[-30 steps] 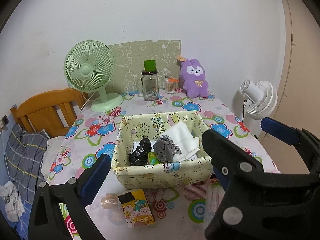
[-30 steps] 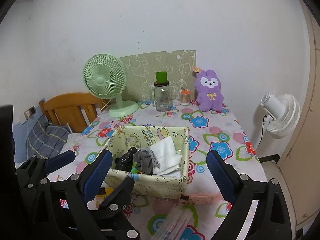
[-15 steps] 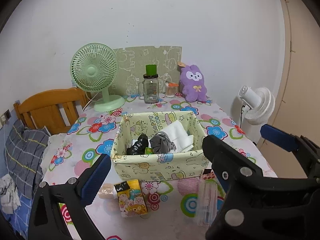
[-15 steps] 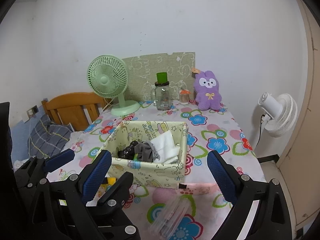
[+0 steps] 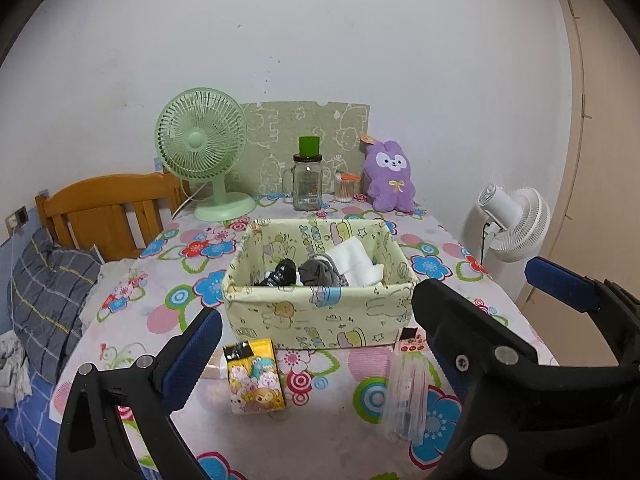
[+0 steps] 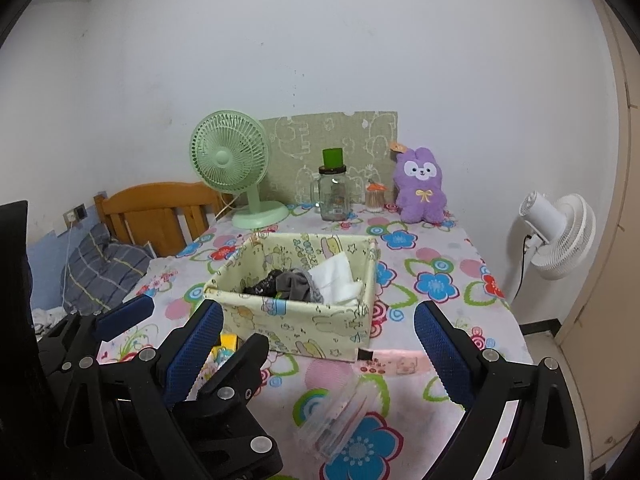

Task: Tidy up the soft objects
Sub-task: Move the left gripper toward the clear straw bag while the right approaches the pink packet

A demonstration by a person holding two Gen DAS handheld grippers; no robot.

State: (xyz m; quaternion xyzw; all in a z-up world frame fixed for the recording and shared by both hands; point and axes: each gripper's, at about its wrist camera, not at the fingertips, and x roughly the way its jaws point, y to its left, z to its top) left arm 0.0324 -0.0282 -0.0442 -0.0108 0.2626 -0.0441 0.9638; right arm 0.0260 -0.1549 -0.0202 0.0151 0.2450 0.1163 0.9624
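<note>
White wall stands behind a table (image 5: 448,248) that is covered with a cloth of bright printed flowers. In the middle of the table is a fabric basket (image 5: 320,316), square, pale yellow with cartoon drawings, its walls soft and a little bent. Inside it lie the soft things: a black sock (image 5: 280,274), a crumpled grey cloth (image 5: 318,272) beside it, and a folded white cloth (image 5: 354,258) that leans against the far right corner.

The left gripper (image 5: 316,352) hangs above the near edge of the table with its blue-padded fingers (image 5: 192,356) wide apart and nothing between them. The right gripper (image 6: 320,356) is also spread wide and holds nothing; it is near the left one, whose black frame shows low on the left in the right wrist view.

In front of the basket lie a small yellow packet (image 5: 254,376) with cartoon animals, a clear plastic bag (image 5: 408,392) and a pink card (image 5: 412,342) that touches the basket's corner. At the back of the table stand a green fan (image 5: 204,152), a glass jar (image 5: 307,184) with a green lid, a small jar of cotton swabs (image 5: 344,188) and a purple plush rabbit (image 5: 390,178). A green patterned board (image 5: 280,136) leans on the wall. To the right of the table stands a white fan (image 5: 512,220), to the left a wooden headboard (image 5: 108,204) and a checked pillow (image 5: 48,292).
</note>
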